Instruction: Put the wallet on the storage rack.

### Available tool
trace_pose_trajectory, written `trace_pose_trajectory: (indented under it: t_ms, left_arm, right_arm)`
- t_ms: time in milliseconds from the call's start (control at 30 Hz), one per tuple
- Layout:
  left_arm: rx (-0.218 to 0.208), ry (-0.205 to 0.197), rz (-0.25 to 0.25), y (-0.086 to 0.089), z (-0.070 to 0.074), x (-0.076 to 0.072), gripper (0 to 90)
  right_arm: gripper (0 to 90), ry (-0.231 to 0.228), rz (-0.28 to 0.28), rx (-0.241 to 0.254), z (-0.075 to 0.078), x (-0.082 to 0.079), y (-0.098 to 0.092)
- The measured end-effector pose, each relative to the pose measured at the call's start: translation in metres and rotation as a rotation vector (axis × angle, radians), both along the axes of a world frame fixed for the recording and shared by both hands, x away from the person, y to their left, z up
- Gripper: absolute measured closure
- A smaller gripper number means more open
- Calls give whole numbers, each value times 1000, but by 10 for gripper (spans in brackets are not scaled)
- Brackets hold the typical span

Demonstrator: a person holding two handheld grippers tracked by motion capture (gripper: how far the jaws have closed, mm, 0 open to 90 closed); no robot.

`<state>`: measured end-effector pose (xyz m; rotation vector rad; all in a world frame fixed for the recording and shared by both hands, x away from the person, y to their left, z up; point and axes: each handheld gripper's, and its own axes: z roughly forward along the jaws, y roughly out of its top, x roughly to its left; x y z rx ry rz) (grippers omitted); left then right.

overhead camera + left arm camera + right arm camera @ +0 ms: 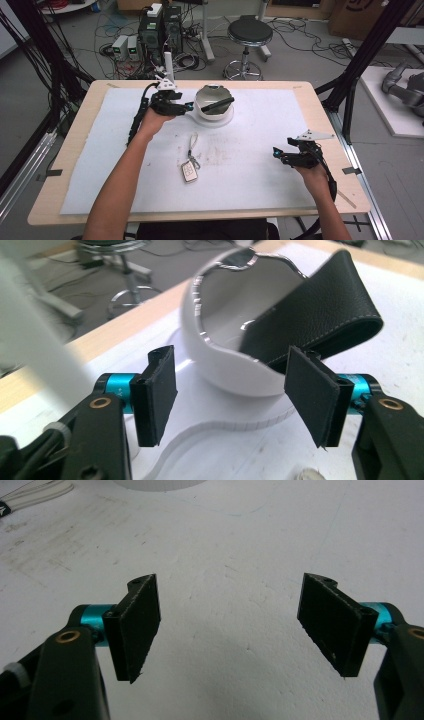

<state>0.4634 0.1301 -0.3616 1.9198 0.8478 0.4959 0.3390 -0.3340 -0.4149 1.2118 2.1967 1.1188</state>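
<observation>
Black leather strap (320,315) already lies in the white ceramic bowl (220,365); left claw (235,392) open, right claw (240,625) open; key fob (189,171) remains on the tabletop (320,125).

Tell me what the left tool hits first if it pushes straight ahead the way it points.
Probably the white bowl, directly ahead of the open left tool; the black leather case leaning in it sits slightly beyond.

A round black stool (249,31) stands on the cable-strewn grey floor (300,55).
</observation>
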Motion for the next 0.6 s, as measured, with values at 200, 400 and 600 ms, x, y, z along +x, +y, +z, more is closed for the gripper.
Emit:
trace_pose_trajectory:
  t_ms: [200,400,600]
  left_arm:
    - [-60,-37,55,22,0,-32,318]
    - [-97,-139,101,52,-10,-76,272]
    - [-130,-156,137,73,-25,-103,252]
  right_arm:
    - [256,-4,-2,-2,1,0,0]
    - [252,-22,-5,-9,2,0,3]
    - [218,-40,-14,-11,5,2,6]
